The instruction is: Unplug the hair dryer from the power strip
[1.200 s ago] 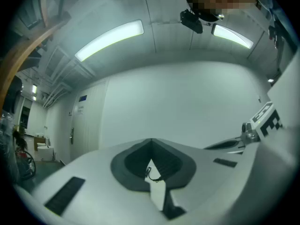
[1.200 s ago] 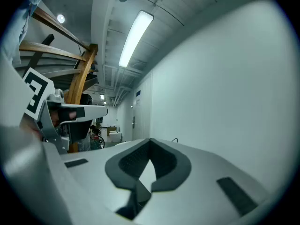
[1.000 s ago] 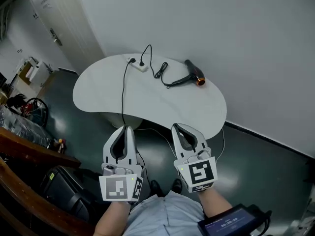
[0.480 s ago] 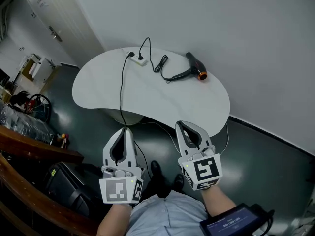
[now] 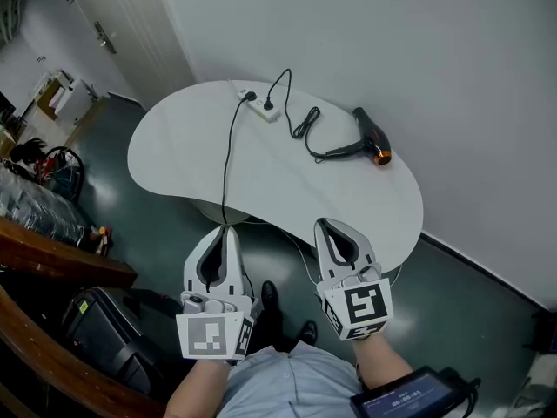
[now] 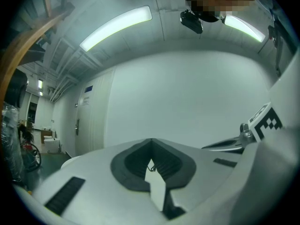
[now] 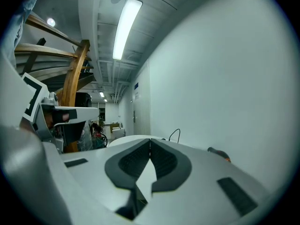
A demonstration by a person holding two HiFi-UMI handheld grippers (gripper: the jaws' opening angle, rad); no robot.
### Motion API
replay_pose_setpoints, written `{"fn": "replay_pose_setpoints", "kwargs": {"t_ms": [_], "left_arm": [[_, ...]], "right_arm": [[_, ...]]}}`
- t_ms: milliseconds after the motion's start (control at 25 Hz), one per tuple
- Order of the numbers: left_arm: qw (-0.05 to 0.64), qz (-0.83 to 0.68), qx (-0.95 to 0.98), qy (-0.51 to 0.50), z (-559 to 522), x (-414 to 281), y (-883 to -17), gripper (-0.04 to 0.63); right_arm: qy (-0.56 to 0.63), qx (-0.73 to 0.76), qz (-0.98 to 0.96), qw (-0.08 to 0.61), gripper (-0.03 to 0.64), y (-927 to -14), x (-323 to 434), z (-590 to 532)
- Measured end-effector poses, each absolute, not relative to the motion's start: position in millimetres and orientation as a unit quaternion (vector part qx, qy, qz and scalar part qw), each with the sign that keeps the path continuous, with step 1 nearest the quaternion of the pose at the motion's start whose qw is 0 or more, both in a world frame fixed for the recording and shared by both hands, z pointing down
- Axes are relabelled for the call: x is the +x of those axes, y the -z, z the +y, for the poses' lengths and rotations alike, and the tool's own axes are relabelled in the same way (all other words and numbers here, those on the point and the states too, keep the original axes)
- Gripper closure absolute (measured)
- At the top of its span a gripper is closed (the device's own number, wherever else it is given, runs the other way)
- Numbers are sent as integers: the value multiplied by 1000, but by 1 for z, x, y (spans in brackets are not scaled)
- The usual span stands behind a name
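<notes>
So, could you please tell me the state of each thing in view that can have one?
hair dryer: lying on the table, not held
hair dryer plug: plugged into the power strip
left gripper: jaws shut, empty, short of the table
right gripper: jaws shut, empty, short of the table

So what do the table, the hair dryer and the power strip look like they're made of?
Table: smooth matte white top with no grain, probably laminate or painted board. Hair dryer: black body with an orange ring at one end, likely plastic. Power strip: white block, likely moulded plastic; too small to be sure.
</notes>
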State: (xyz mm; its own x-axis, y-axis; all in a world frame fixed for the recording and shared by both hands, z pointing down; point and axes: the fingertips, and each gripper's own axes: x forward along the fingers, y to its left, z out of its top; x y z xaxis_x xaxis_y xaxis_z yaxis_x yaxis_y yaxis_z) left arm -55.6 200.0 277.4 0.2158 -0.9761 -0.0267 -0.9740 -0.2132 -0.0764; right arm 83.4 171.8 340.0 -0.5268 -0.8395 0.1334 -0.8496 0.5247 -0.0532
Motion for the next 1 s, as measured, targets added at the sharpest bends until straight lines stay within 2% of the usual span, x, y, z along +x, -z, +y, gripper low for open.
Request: {"fn": "replay_pose_setpoints", "kwargs": {"t_ms": [520, 1000], "left_arm": [[43, 596, -801, -25, 78, -113, -254, 597], [56, 568, -821, -29, 34, -138, -252, 597]], "right_arm": [[-28, 508, -859, 46, 615, -311, 18, 49], [-16, 535, -844, 42, 615, -304, -7, 12]]}}
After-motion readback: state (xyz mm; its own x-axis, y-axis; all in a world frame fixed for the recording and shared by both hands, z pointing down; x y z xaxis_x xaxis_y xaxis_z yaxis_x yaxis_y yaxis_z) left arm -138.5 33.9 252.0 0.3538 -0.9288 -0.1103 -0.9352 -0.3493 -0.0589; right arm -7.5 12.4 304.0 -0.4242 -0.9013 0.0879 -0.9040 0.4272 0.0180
